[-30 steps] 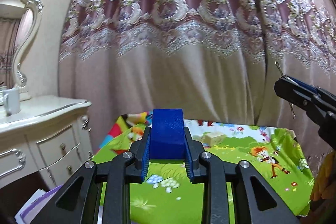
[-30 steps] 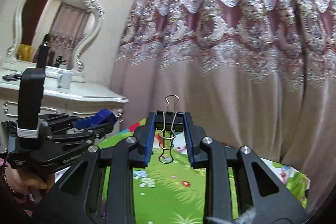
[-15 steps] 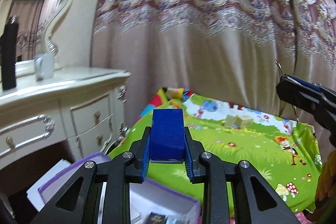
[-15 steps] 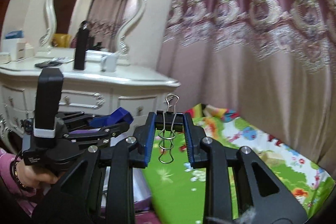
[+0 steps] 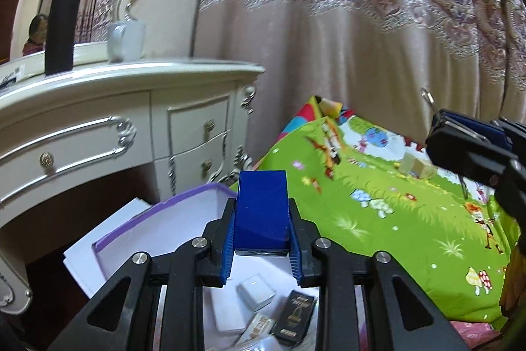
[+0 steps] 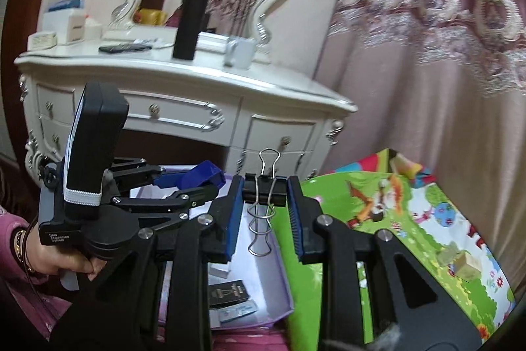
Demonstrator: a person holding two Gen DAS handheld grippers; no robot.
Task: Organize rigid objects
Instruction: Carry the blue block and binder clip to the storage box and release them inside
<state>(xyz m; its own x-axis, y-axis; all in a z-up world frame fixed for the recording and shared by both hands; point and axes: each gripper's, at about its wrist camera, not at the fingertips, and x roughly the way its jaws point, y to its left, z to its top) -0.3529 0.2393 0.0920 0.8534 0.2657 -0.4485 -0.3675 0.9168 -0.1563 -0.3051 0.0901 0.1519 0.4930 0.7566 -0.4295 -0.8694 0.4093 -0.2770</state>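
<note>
My left gripper (image 5: 262,247) is shut on a blue block (image 5: 262,211) and holds it above an open white box with a purple rim (image 5: 184,213). In the right wrist view the left gripper (image 6: 197,183) and its blue block (image 6: 200,175) show at the left. My right gripper (image 6: 264,219) is shut on a black binder clip (image 6: 264,191) with its wire handles hanging, over the box's right wall (image 6: 282,265). The right gripper also shows at the right edge of the left wrist view (image 5: 460,143).
The box holds a black card pack (image 6: 228,291), a white case (image 5: 254,288) and other small items. A green cartoon mat (image 5: 394,203) with small wooden blocks (image 5: 416,165) lies to the right. A white dresser (image 6: 184,94) stands behind, a curtain (image 5: 361,38) beyond.
Both grippers have swung left and down from over the green mat to over the open box. Each keeps its hold on its object.
</note>
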